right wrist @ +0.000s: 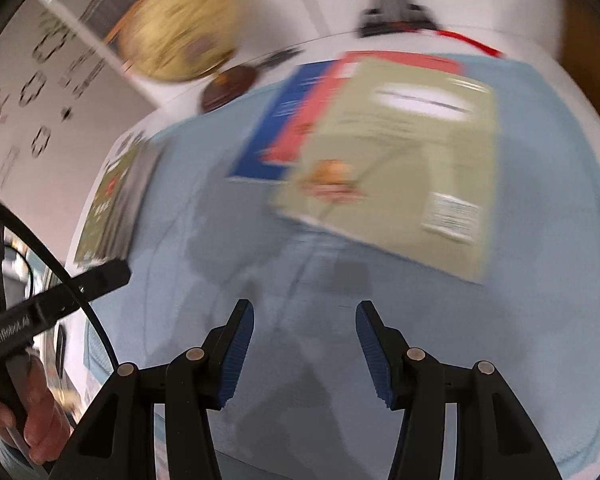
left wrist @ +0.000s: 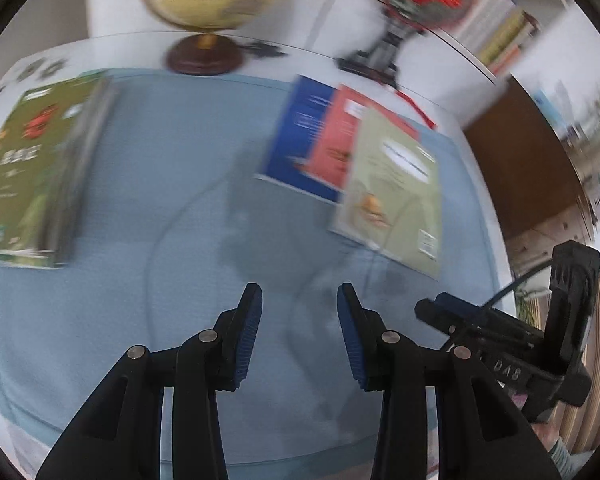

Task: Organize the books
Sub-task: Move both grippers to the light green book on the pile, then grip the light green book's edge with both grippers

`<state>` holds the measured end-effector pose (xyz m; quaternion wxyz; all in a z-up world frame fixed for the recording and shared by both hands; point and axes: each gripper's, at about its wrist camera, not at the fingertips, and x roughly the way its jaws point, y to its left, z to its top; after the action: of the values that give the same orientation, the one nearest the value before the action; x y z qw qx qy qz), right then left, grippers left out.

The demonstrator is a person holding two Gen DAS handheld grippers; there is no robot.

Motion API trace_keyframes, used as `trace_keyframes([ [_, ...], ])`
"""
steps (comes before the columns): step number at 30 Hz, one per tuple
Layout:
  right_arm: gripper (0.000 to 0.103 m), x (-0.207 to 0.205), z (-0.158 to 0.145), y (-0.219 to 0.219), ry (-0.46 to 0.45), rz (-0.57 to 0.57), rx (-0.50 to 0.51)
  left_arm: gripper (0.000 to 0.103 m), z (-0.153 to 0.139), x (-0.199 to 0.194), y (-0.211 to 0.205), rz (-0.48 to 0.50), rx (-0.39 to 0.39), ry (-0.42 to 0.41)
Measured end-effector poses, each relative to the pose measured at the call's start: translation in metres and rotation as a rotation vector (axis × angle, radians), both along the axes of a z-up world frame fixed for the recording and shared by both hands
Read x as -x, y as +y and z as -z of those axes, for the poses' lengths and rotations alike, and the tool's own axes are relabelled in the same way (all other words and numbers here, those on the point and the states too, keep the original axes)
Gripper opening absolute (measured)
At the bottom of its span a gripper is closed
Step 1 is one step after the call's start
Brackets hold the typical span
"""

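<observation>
Here the right gripper (right wrist: 305,354) hung over the blue mat (right wrist: 540,320) with its jaws apart and nothing between them, and the left gripper (left wrist: 299,334) was likewise released and empty above bare mat. Outward from the right gripper, ahead and a little to its right, lay the fanned pile: a beige book (right wrist: 400,168) on top, a red book (right wrist: 316,108) under it and a blue book (right wrist: 272,148) lowest, all overlapping. The beige book's long axis ran roughly away from the gripper, its near short edge closest to the jaws. In the left wrist view that same beige book (left wrist: 396,196) sat ahead and well to the right, while a green book (left wrist: 28,176) lay far left. By this reading the right hand was nearer the pile, the left nearer the green book.
</observation>
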<state>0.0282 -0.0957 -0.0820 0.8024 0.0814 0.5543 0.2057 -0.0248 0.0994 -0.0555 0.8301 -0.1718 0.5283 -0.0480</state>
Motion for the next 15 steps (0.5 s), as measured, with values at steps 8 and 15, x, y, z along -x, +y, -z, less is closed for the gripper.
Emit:
trace_keyframes([
  [8,0.051,-0.012,0.003,-0.083,0.028,0.099,-0.018,0.036,0.005,-0.021,-0.062,0.035,-0.011,0.007],
  [15,0.051,-0.033,0.003,-0.109,0.02,0.085,-0.022,0.036,0.009,-0.052,-0.081,0.036,-0.062,0.012],
])
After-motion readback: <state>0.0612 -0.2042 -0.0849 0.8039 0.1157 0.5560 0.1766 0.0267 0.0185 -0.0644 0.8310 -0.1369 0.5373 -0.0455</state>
